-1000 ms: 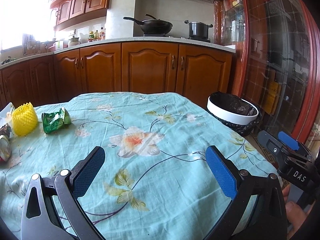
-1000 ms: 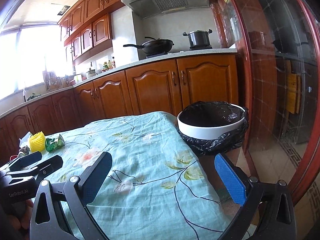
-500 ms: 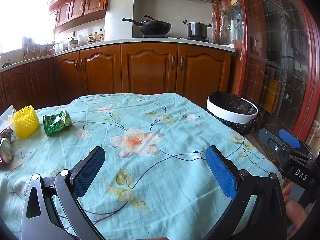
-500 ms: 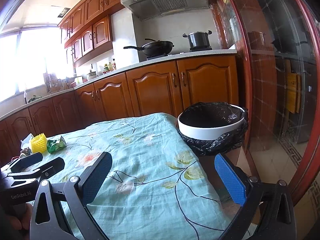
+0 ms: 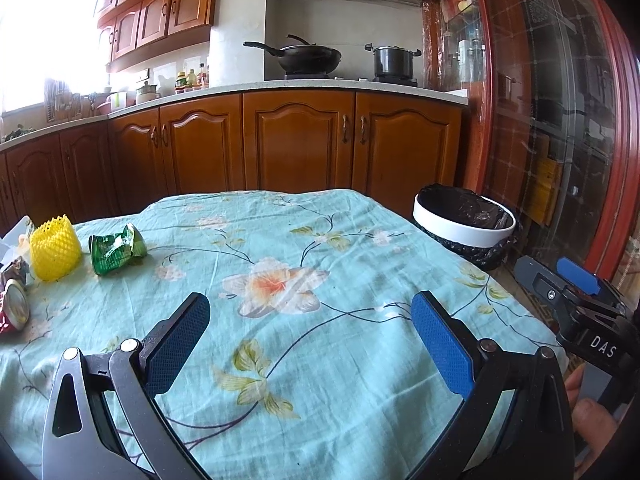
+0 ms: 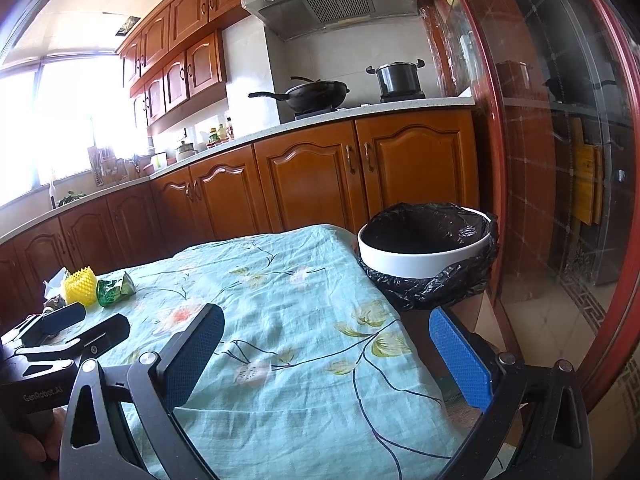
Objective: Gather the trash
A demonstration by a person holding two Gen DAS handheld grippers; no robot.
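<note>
Your left tongs (image 5: 310,344) stand spread wide with nothing between the pads, hovering over the desk (image 5: 304,240) and its floral cloth; your right tongs (image 6: 326,356) are likewise fully parted and hold nothing, poised above the desk's right edge. The trash lies well ahead and to the left of both tongs: a crumpled green wrapper (image 5: 116,249) just beside a yellow foam net (image 5: 54,249), with a crushed can (image 5: 14,311) nearer the left tongs. The lined bin (image 6: 426,254) stands just off the desk's far right corner, directly ahead of the right tongs.
</note>
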